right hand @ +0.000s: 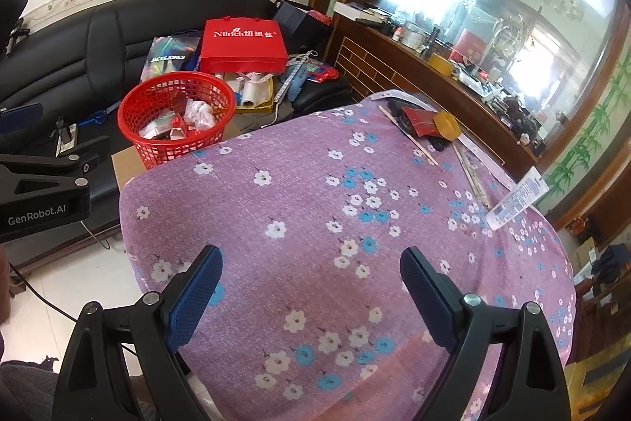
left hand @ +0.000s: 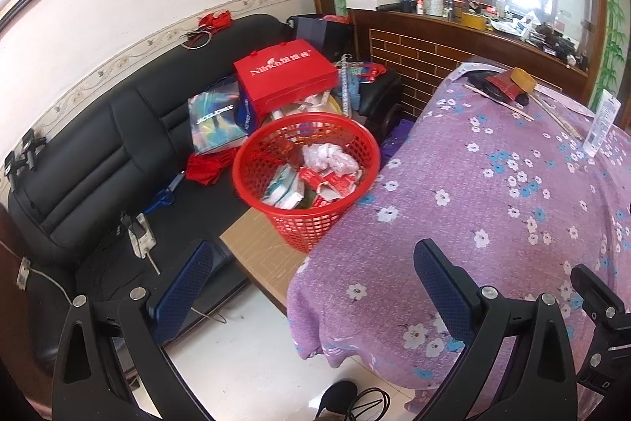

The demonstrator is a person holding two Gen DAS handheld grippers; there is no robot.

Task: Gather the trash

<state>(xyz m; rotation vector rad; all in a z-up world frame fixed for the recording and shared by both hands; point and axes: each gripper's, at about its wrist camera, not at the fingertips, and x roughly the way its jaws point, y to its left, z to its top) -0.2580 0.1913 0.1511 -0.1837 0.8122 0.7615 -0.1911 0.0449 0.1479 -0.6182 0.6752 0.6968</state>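
Purple floral tablecloth [right hand: 315, 208] carries scattered wrappers [right hand: 418, 121] and a tube [right hand: 516, 196] beyond both empty, spread grippers [left hand: 311, 287] [right hand: 311, 287], the red basket [left hand: 305, 180] alongside.

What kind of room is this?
Most likely a home living room: a black leather sofa piled with shopping bags, a table under a flowered cloth, and a large wood-framed mirror.
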